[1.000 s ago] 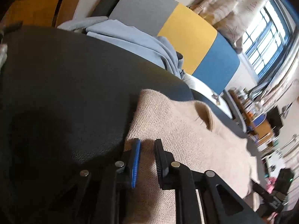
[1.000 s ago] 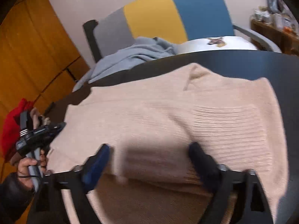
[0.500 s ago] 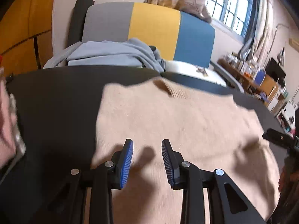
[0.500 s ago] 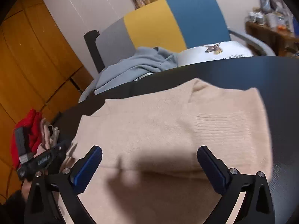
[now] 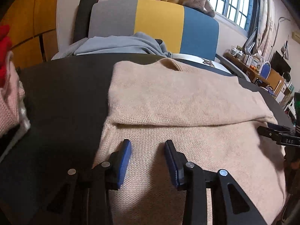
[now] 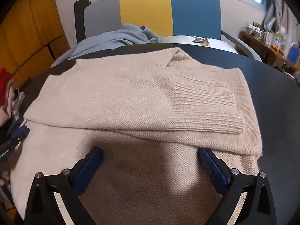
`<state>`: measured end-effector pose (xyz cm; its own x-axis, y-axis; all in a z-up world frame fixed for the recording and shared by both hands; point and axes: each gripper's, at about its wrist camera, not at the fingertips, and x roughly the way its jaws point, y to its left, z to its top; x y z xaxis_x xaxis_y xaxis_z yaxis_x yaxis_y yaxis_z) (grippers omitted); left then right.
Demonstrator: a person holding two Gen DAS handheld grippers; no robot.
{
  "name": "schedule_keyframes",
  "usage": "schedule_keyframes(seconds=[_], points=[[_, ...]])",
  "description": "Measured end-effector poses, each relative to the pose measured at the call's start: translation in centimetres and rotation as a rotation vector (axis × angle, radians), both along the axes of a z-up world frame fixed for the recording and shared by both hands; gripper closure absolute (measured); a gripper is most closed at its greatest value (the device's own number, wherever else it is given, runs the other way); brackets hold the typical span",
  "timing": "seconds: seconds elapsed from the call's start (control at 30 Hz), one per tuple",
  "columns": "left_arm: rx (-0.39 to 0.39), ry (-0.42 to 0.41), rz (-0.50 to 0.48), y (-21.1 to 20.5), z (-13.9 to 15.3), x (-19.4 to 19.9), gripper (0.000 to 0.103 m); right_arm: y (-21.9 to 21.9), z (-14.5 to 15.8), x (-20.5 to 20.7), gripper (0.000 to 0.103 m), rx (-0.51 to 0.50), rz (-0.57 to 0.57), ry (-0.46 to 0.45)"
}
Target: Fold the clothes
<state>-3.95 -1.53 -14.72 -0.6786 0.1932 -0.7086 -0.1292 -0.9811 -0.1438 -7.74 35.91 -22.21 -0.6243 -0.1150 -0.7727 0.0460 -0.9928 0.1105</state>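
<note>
A beige knit sweater (image 5: pixel 183 101) lies flat on the black table (image 5: pixel 61 97), its sleeves folded across the body. In the right wrist view the sweater (image 6: pixel 131 97) shows a ribbed cuff (image 6: pixel 204 106) lying on top at the right. My left gripper (image 5: pixel 147 155) is open and empty, over the sweater's lower left part. My right gripper (image 6: pixel 150 161) is wide open and empty, over the sweater's lower middle. The right gripper also shows at the right edge of the left wrist view (image 5: pixel 277 135).
A grey, yellow and blue chair (image 5: pixel 159 24) stands behind the table with a grey-blue garment (image 5: pixel 120 45) and a white one (image 6: pixel 196 41) on it. Pink and red clothes (image 5: pixel 7 93) lie at the table's left edge. Shelves with clutter stand at the far right.
Both grippers have drawn back toward the sweater's lower part. The left gripper has swung from the sweater's left edge to face it squarely and opened wider. The right stays wide open.
</note>
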Motion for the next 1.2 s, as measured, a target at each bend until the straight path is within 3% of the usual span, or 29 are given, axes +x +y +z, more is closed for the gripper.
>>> schedule_keyframes(seconds=[0.3, 0.5, 0.63, 0.77, 1.2], points=[[0.047, -0.014, -0.003, -0.7, 0.4, 0.5, 0.065, 0.1, 0.7, 0.3, 0.0, -0.025, 0.003, -0.023], [0.087, -0.005, -0.017, -3.1, 1.2, 5.4, 0.061, 6.7, 2.8, 8.5, 0.0, -0.322, -0.049, 0.034], [0.085, -0.018, 0.028, -5.6, 0.8, 8.7, 0.06, 14.2, 1.2, 15.0, 0.0, -0.533, -0.195, -0.013], [0.116, -0.043, 0.085, -7.8, 0.4, 10.5, 0.059, 17.3, -0.4, 19.3, 0.0, -0.725, -0.231, 0.002], [0.105, -0.108, -0.028, -8.3, 0.0, 15.4, 0.057, 14.2, -3.0, 19.6, 0.0, -0.911, -0.019, -0.106]])
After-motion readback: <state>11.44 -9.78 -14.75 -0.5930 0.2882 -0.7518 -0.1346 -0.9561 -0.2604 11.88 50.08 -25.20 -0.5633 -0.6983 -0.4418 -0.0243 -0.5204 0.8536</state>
